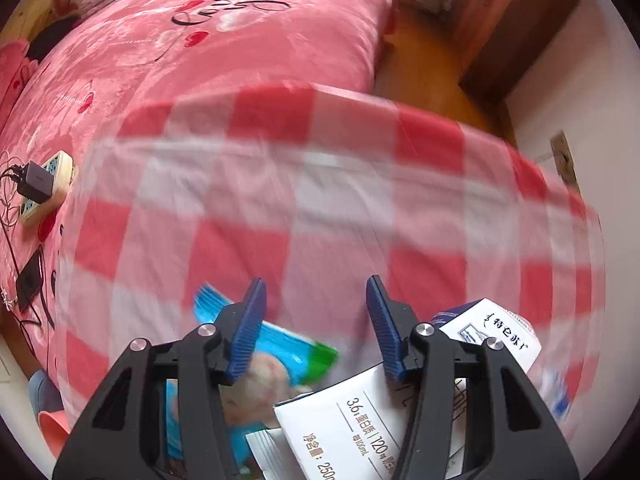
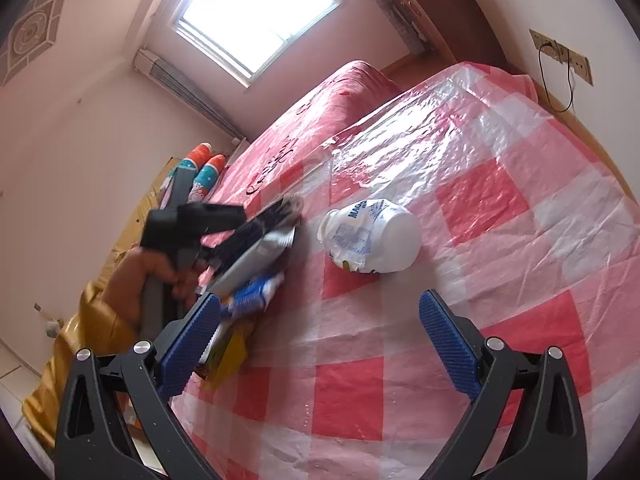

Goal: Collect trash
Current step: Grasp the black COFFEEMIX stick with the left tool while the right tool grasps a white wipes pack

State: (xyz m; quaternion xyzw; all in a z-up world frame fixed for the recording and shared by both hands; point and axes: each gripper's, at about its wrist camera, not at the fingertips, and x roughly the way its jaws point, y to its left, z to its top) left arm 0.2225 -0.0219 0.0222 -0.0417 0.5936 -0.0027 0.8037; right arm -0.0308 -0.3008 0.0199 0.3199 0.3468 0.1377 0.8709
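**Right over the trash pile, jaws apart**

Down below everything is a big bed [image 1: 248, 40] with a pink blanket that has hearts and curly writing on it. Beside the bed stands a table with a red and white checked plastic cloth [image 2: 460, 208] on top. The cloth looks shiny and wrinkled in the right wrist view and blurry in the left wrist view.

On the cloth, a white plastic bottle [image 2: 372, 236] lies on its side. It sits ahead of the right gripper [image 2: 320, 340], a little past the tips and not touching them. The right gripper's blue fingers stand wide apart with nothing between them, only bare cloth.

Near the edge of the cloth is a small pile of trash. A white milk carton [image 1: 340, 420] lies there, with a second white carton [image 1: 492, 340] just beside it and a blue snack wrapper [image 1: 280, 340] partly under the first one. The left gripper [image 1: 316, 320] points down at this pile. Its fingers are partly open. The wrapper lies under the left finger [image 1: 248, 328] and the milk carton lies under the right finger. Whether the pads touch either one, I cannot tell. In the right wrist view, a hand [image 2: 148, 272] holds the left gripper over the pile.

A power strip [image 1: 44, 188] with a black charger lies on the bed.
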